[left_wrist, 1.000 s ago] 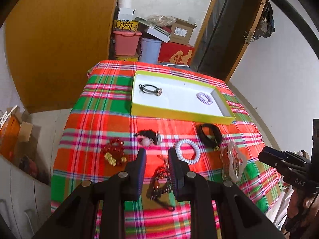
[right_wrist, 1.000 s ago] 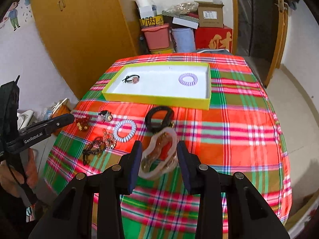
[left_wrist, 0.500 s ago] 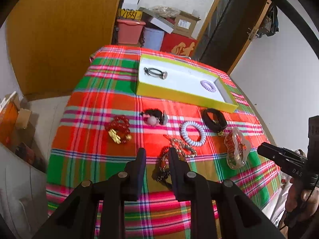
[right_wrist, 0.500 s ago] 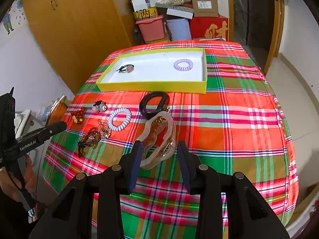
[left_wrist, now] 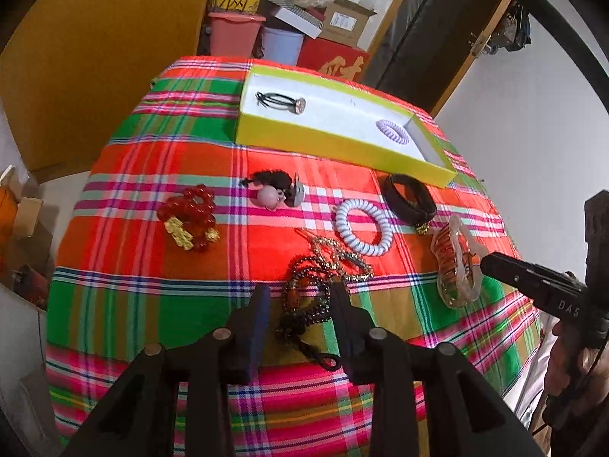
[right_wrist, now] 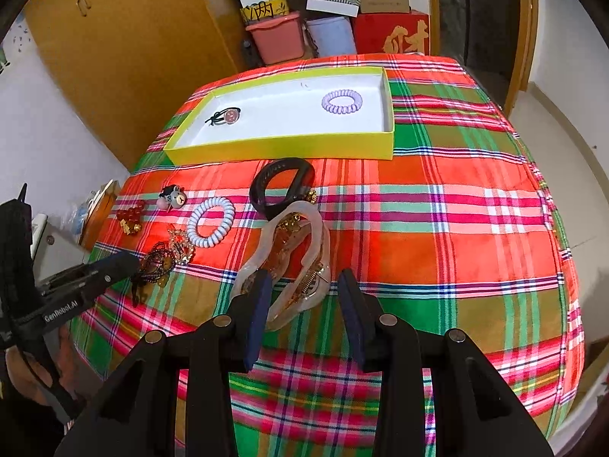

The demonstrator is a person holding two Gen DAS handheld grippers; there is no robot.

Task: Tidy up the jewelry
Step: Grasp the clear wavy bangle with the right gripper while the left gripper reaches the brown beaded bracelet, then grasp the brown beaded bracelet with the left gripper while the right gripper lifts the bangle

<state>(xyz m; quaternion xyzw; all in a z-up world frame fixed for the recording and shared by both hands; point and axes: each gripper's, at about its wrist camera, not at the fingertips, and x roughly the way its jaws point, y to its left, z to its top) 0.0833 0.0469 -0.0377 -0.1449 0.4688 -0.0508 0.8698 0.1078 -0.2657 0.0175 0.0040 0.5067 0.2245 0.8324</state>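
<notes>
A yellow tray (left_wrist: 335, 146) (right_wrist: 281, 148) with a white floor holds a black hair tie (left_wrist: 279, 102) and a purple coil band (left_wrist: 392, 129). On the plaid cloth lie a red bead bracelet (left_wrist: 188, 215), a bear hair tie (left_wrist: 276, 190), a white coil band (left_wrist: 363, 226), a black band (left_wrist: 409, 198), a dark bead necklace (left_wrist: 312, 293) and a clear hair claw (right_wrist: 293, 262). My left gripper (left_wrist: 300, 306) is open, its fingers either side of the necklace. My right gripper (right_wrist: 304, 293) is open, its fingers either side of the claw.
Boxes and plastic bins (right_wrist: 327, 26) are stacked behind the table. A wooden cabinet (right_wrist: 125, 49) stands at the left and a door (right_wrist: 521, 34) at the right. The cloth drops off at the table's near edge.
Both grippers have moved lower and nearer the table. The left gripper's fingers have opened wider around the necklace. The right gripper has closed in on the hair claw.
</notes>
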